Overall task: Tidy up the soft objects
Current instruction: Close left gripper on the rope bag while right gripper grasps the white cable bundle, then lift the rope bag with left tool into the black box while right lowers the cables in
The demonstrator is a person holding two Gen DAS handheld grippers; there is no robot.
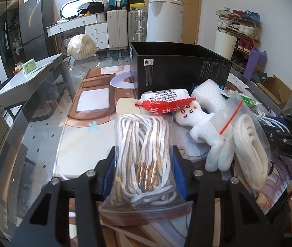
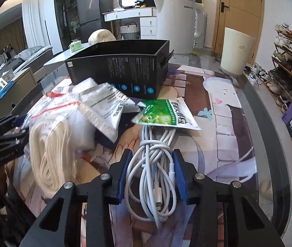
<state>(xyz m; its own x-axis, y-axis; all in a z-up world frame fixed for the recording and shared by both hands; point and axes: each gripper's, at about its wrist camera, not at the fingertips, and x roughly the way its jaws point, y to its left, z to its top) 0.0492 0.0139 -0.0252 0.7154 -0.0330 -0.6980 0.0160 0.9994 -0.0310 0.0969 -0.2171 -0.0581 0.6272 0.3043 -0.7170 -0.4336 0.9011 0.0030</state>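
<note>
My left gripper (image 1: 143, 154) is shut on a clear zip bag of white and brown laces (image 1: 143, 131), its blue pads pressing both sides of the bag on the table mat. My right gripper (image 2: 152, 158) is shut on a coiled white cable bundle (image 2: 152, 179), whose far end lies under a green packet (image 2: 166, 115). Between them lie a white plush toy (image 1: 203, 129), a bag of flat white laces (image 1: 251, 144), a red and white packet (image 1: 164, 103) and a white foam piece (image 1: 207, 94). An open black box (image 1: 183, 70) stands behind the pile.
The printed mat (image 1: 92, 144) covers a glass table whose curved edge (image 2: 269, 144) runs at the right. A silver-white pouch (image 2: 106, 109) leans on the pile. A white bin (image 2: 236, 53), a shoe rack (image 2: 290, 57) and suitcases (image 1: 125, 28) stand beyond the table.
</note>
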